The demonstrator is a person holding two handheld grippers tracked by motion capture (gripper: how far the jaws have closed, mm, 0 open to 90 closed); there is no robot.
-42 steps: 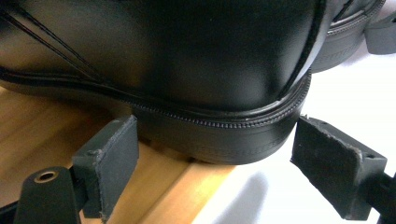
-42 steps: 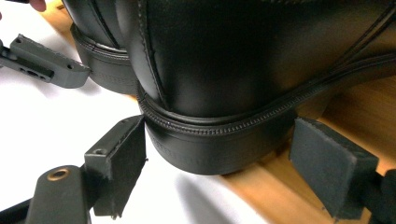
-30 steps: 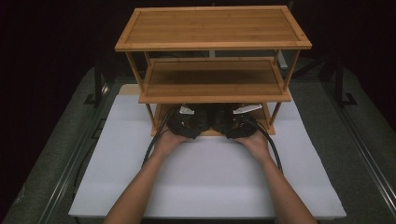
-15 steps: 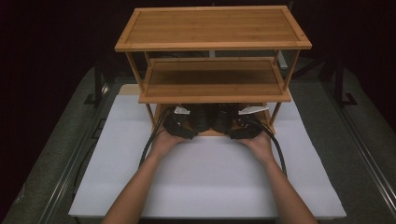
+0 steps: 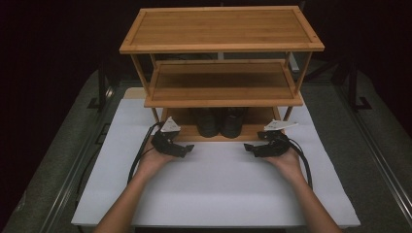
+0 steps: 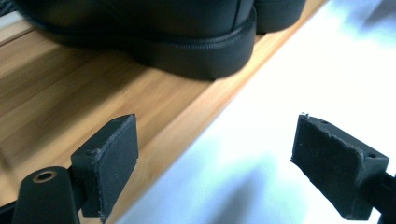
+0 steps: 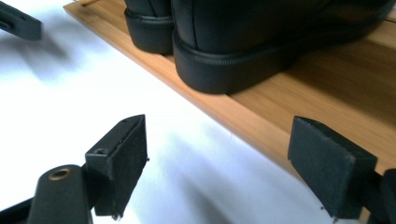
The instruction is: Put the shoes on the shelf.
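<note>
White padding point(image 5: 218, 184) covered the table, and on it stood a three-tier bamboo rack point(image 5: 221, 46). We saw a pair of black shoes point(image 5: 219, 121) on the rack's lowest shelf point(image 5: 182, 133), heels at its front edge. We held the left gripper point(image 5: 187, 149) and the right gripper point(image 5: 248, 147) just in front of that shelf, each with jaws apart and nothing between them, neither touching the shoes.
</note>
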